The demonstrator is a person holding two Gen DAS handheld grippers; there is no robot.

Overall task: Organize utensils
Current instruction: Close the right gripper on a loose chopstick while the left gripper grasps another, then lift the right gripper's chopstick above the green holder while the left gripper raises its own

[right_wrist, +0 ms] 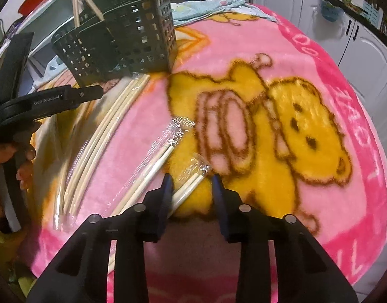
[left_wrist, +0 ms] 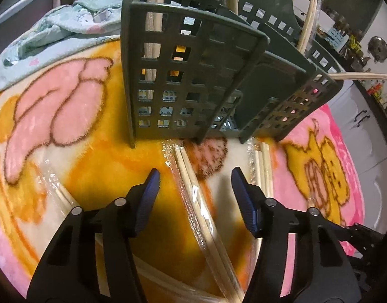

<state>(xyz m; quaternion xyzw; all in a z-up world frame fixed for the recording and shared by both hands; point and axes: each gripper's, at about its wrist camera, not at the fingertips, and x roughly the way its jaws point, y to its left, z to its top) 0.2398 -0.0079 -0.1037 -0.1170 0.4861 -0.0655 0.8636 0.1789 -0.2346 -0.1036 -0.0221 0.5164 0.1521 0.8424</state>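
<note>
Chopsticks [left_wrist: 155,20] upright in gridded caddy [left_wrist: 193,80]; both tools, left [left_wrist: 194,194] and right [right_wrist: 193,189], agape around wrapped pairs.

Cellophane-wrapped wooden chopsticks [right_wrist: 153,174] are lying flat across the frame's lower left. The dark slotted caddy [right_wrist: 122,38] is standing upright at upper left, holding more pairs.

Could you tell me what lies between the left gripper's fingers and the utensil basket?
A plastic-wrapped chopstick pair on the blanket, running from the fingers to the basket; left wrist view.
</note>
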